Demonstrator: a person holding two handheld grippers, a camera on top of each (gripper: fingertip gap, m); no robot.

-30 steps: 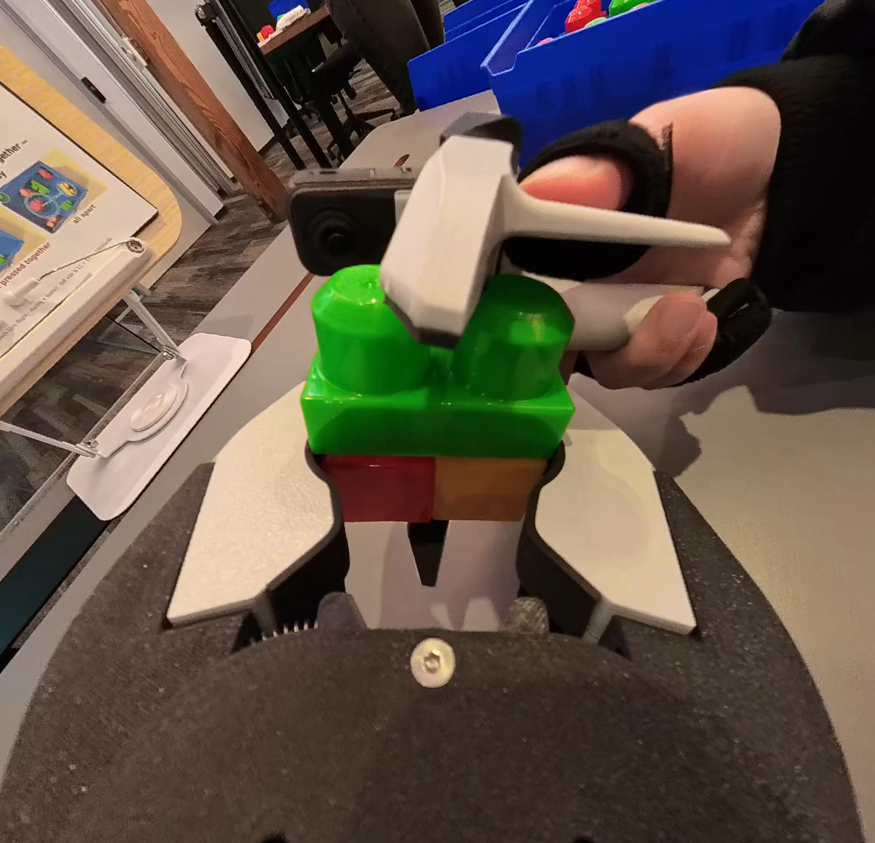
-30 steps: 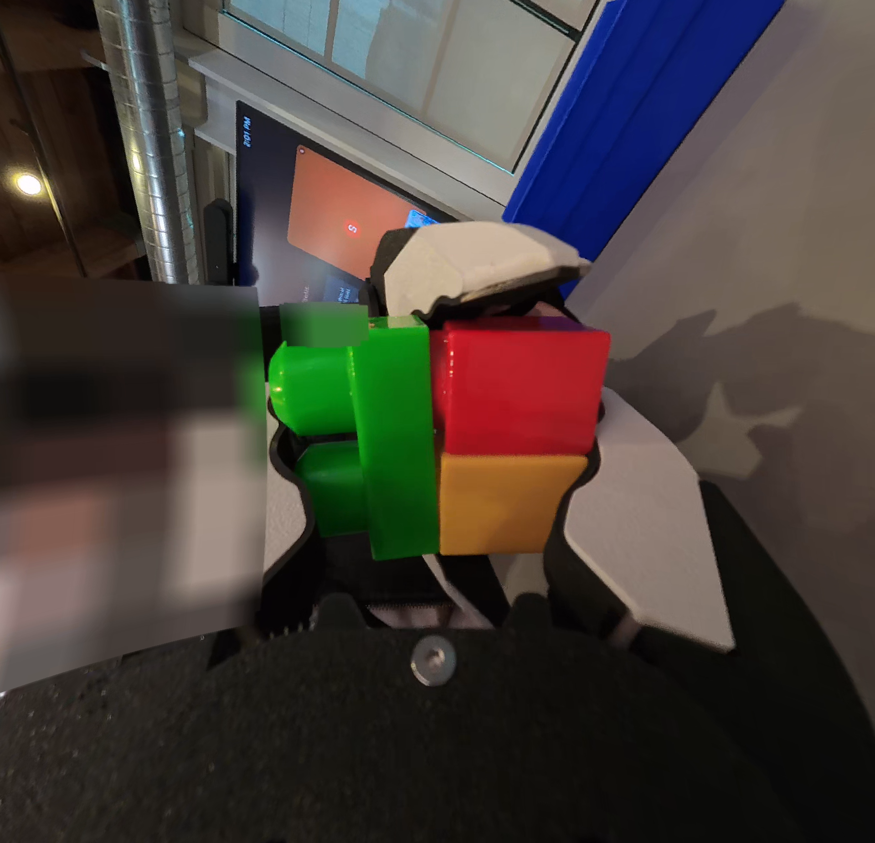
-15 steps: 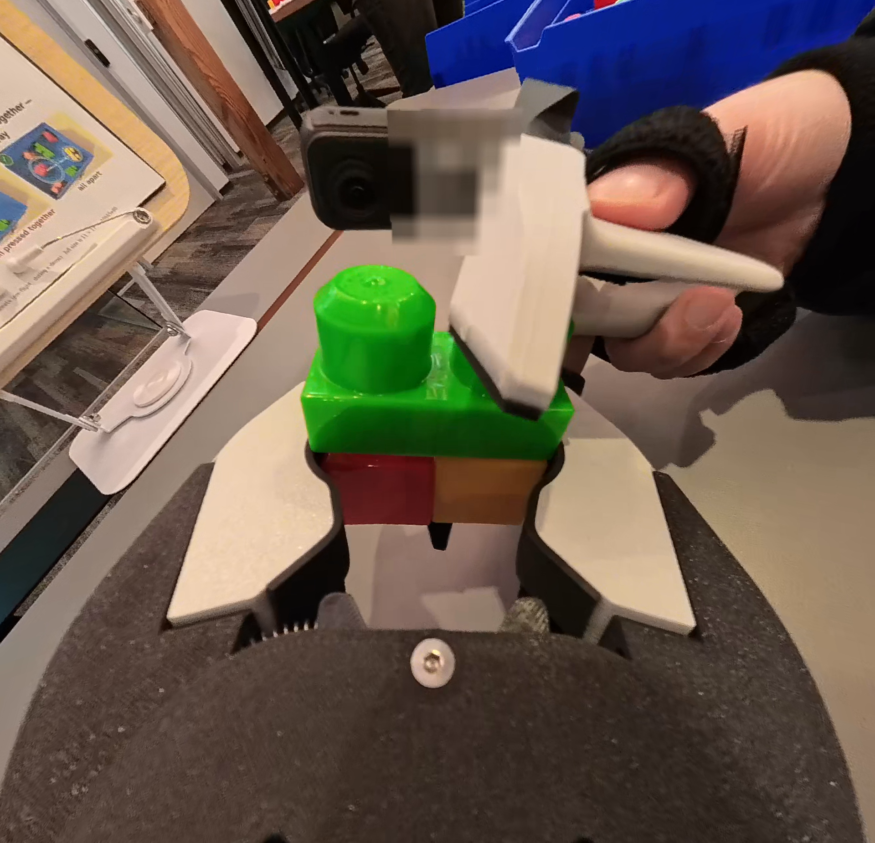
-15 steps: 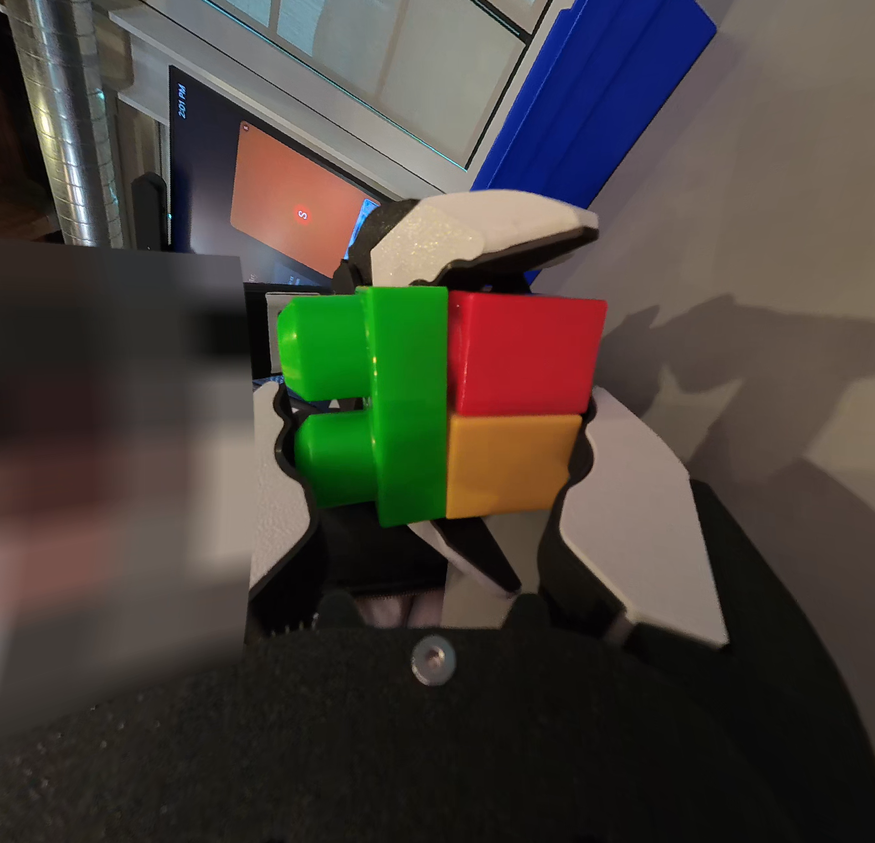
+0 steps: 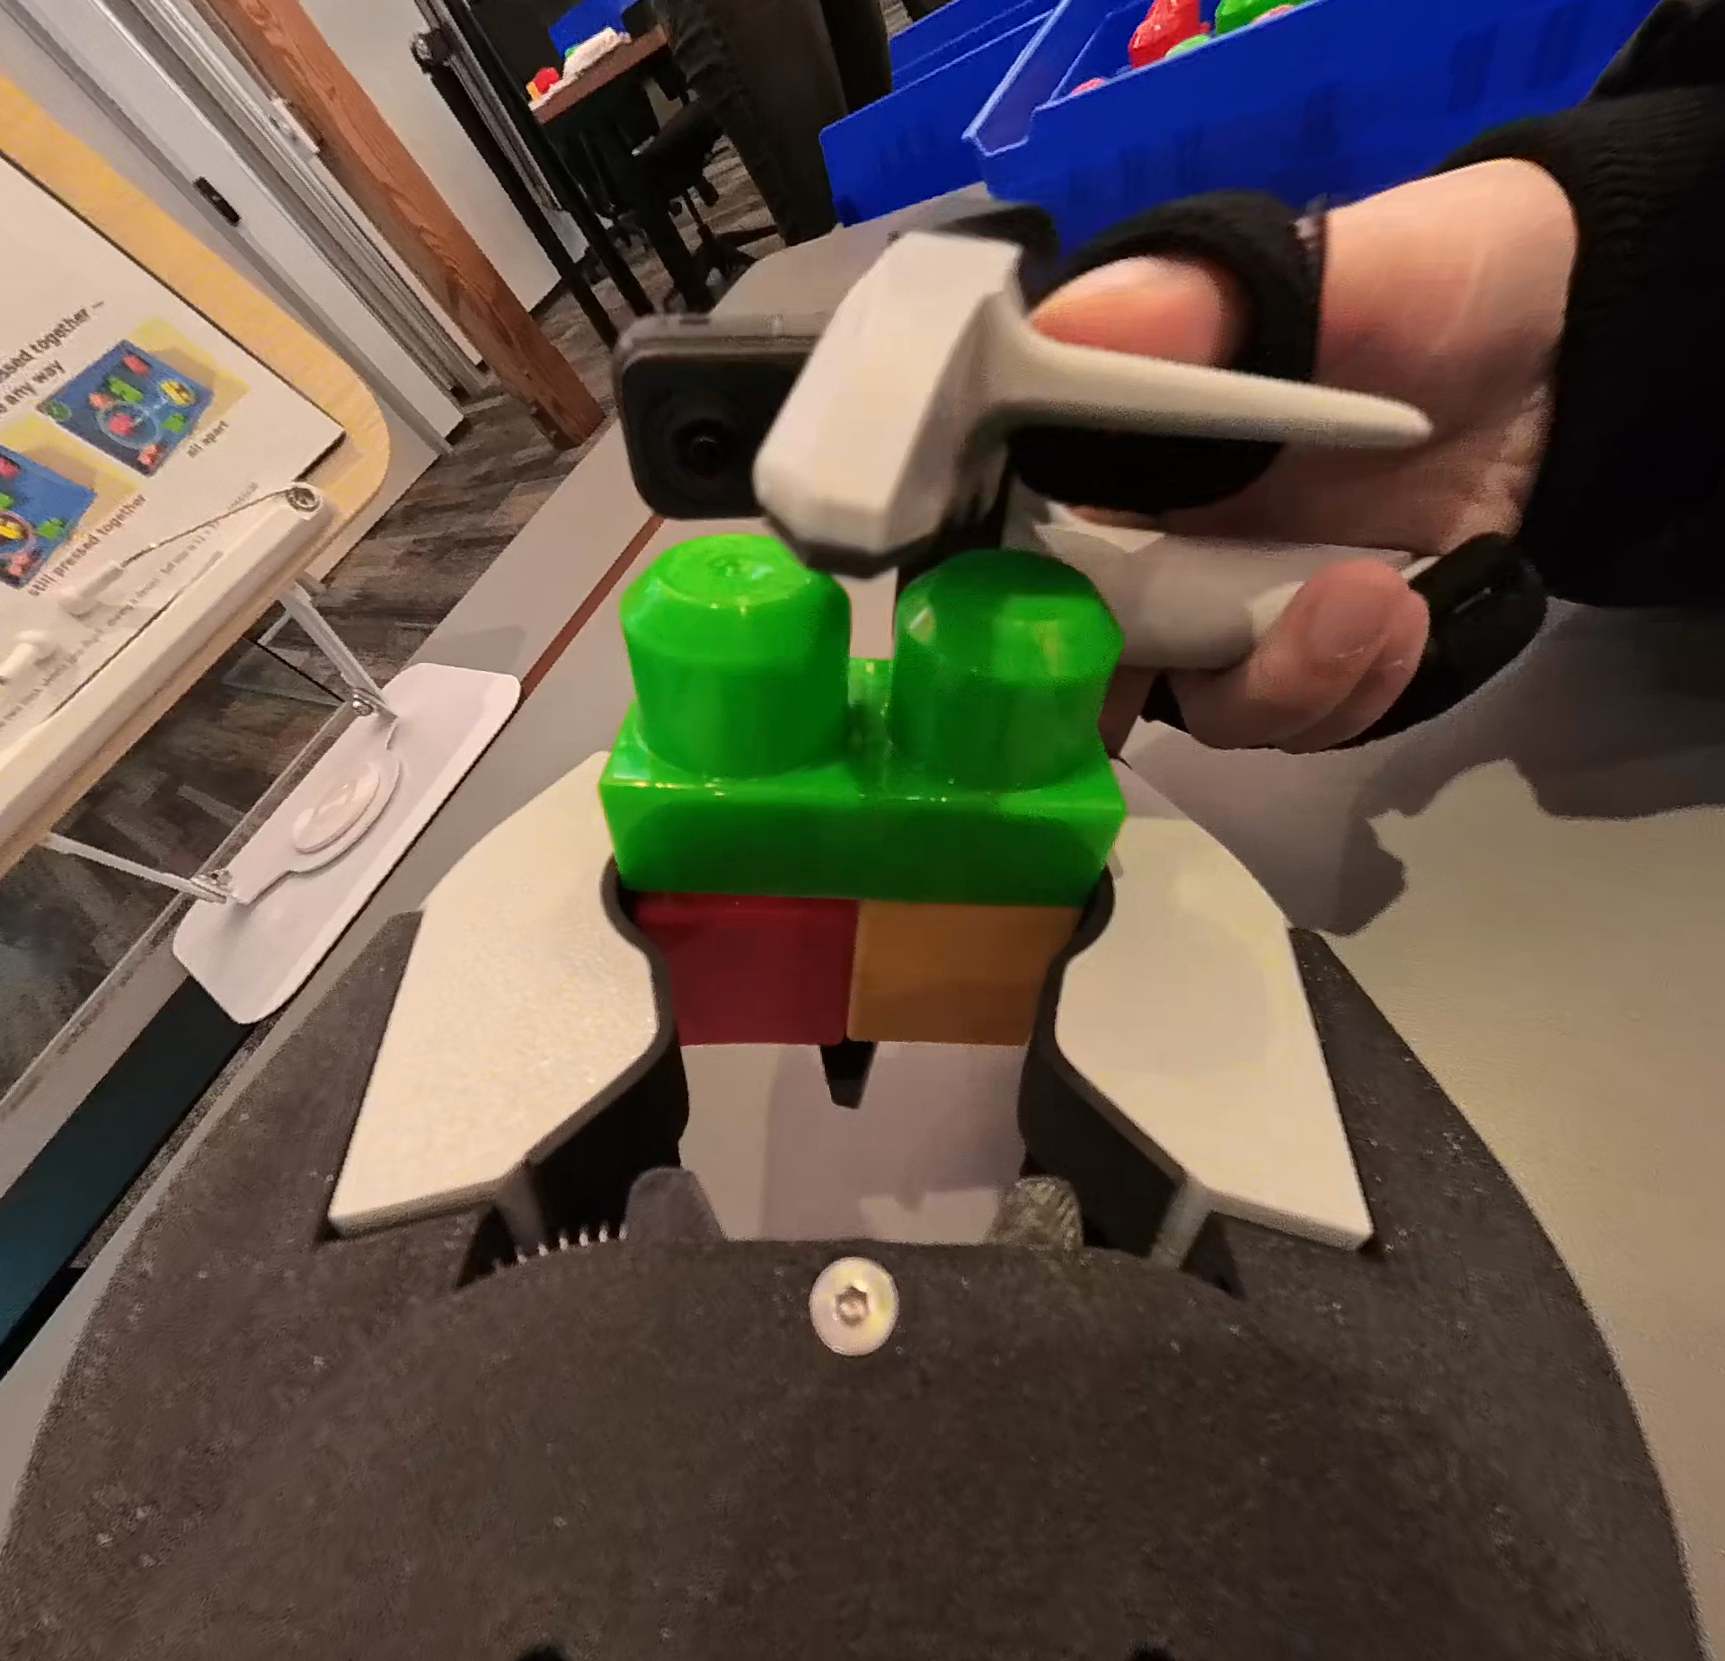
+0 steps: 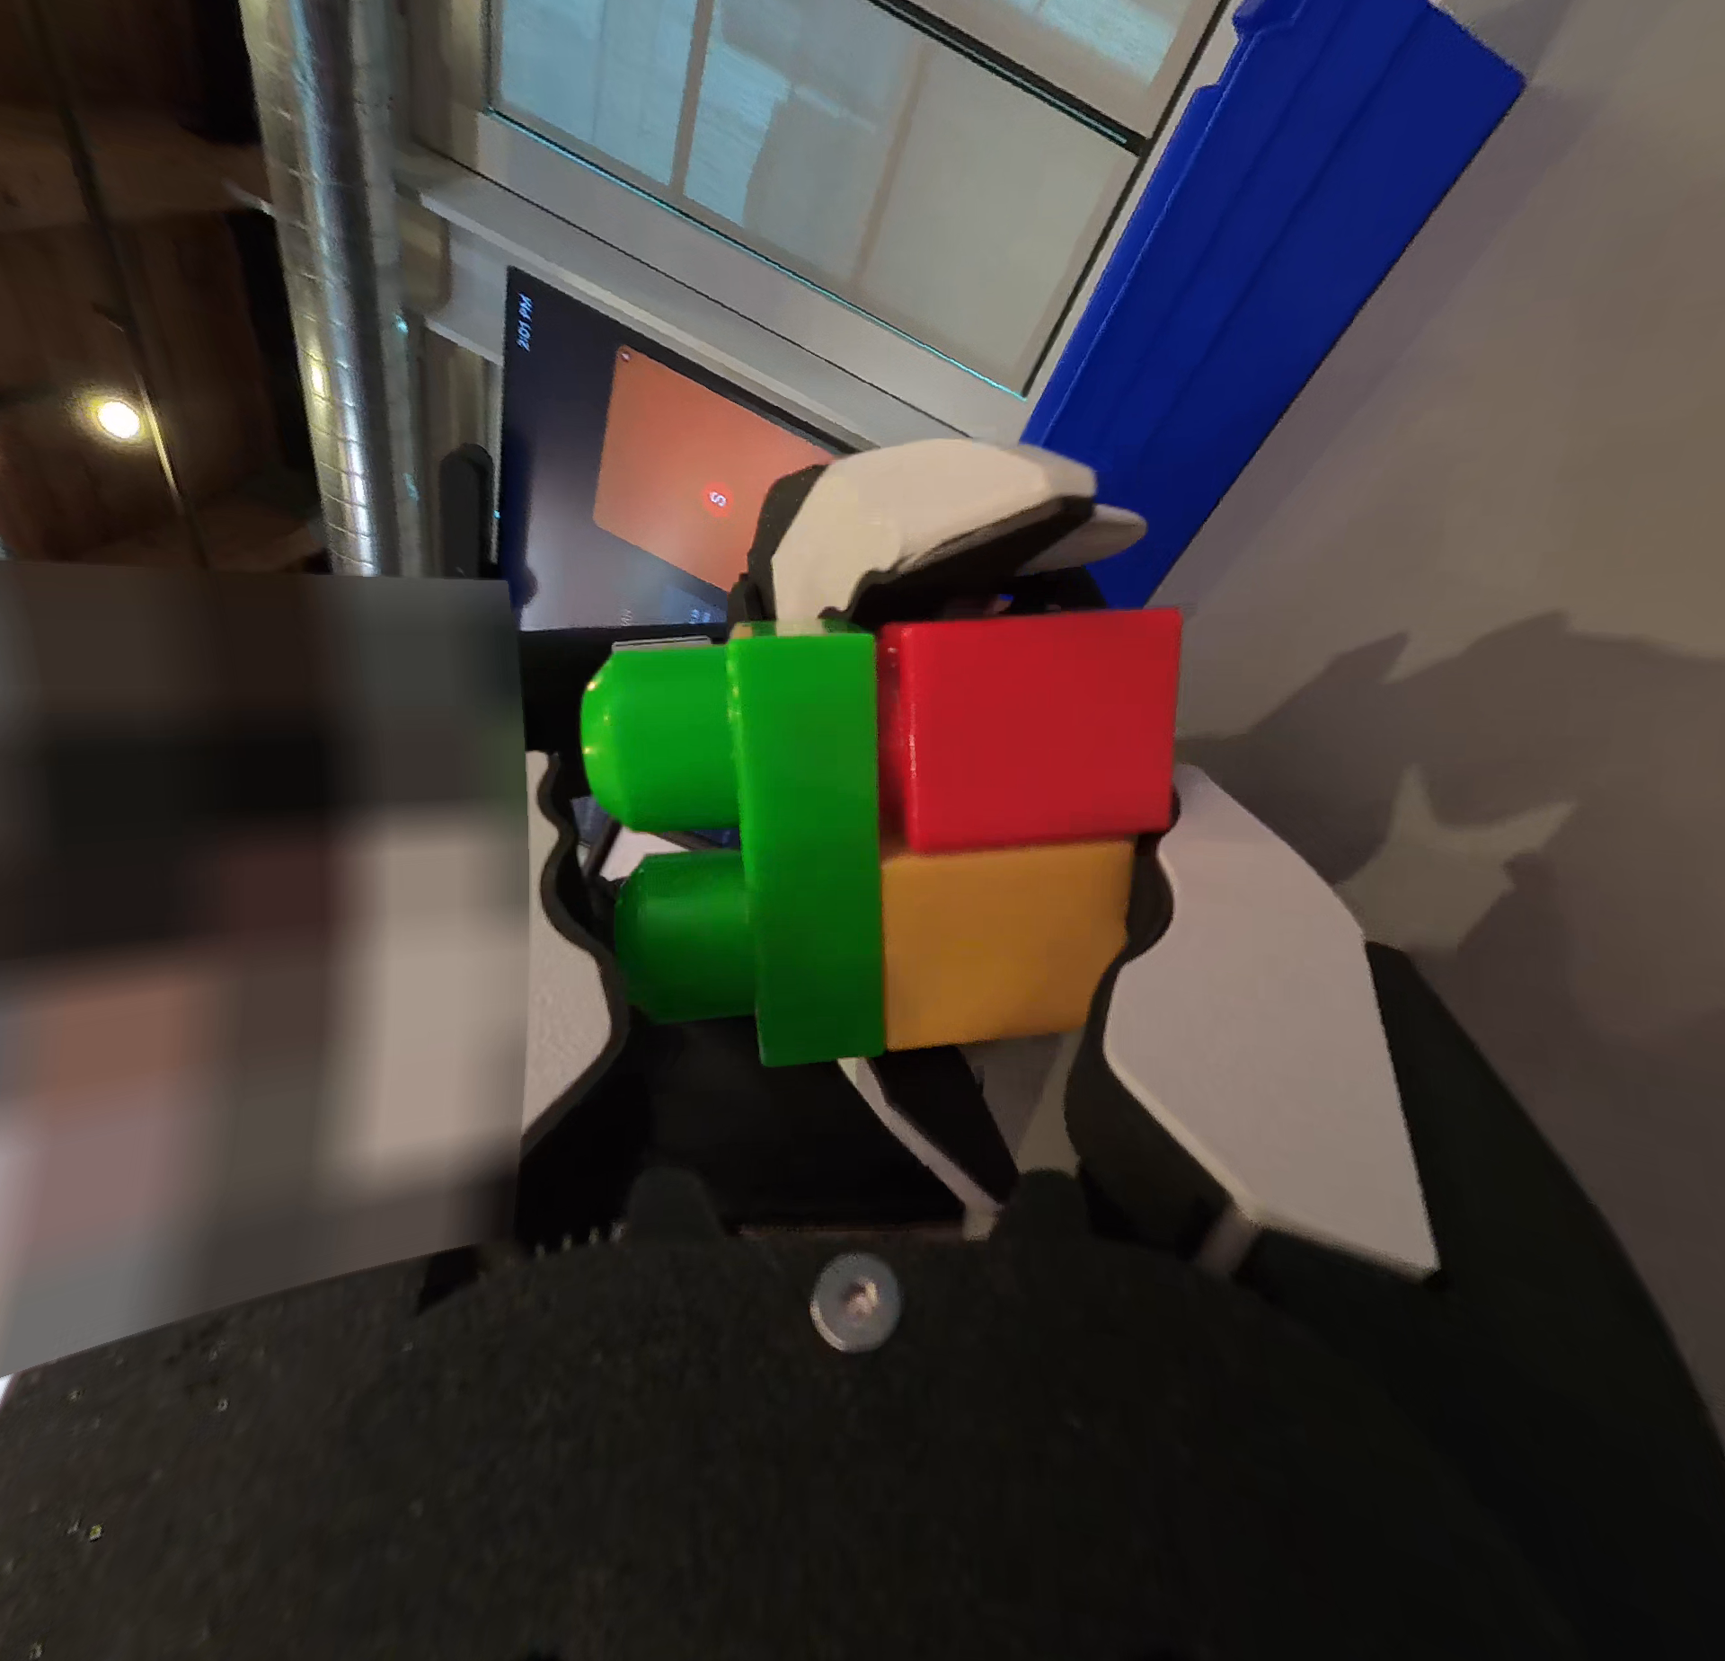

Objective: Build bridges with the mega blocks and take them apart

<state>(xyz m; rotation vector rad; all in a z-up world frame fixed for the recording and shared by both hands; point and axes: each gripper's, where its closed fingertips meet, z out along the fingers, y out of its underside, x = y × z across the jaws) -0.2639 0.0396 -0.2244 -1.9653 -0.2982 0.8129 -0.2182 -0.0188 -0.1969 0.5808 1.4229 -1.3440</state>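
A green two-stud block (image 5: 859, 823) sits pressed on a red block (image 5: 747, 972) and an orange block (image 5: 943, 972). My left gripper (image 5: 859, 963) is shut on the red and orange blocks from both sides and holds the stack above the grey table (image 5: 1493, 1010). My right gripper (image 5: 851, 776), held by a hand, clamps the same stack top to bottom: one finger rests on the studs, the other shows under the blocks. In the right wrist view the right gripper (image 6: 868, 870) spans the green block (image 6: 812, 851), red block (image 6: 1027, 730) and orange block (image 6: 1008, 944).
Blue bins (image 5: 1307, 104) with several loose blocks stand at the back right. An instruction board on a stand (image 5: 140, 496) is past the table's left edge. The right wrist view shows a blue bin (image 6: 1307, 310) and a screen (image 6: 672, 478) behind. The gap from one gripper's tips to the other's is roughly 6 centimetres.
My right gripper's upper finger tilted over the right stud half a second ago and is now back between the two studs. The left gripper has kept its hold.
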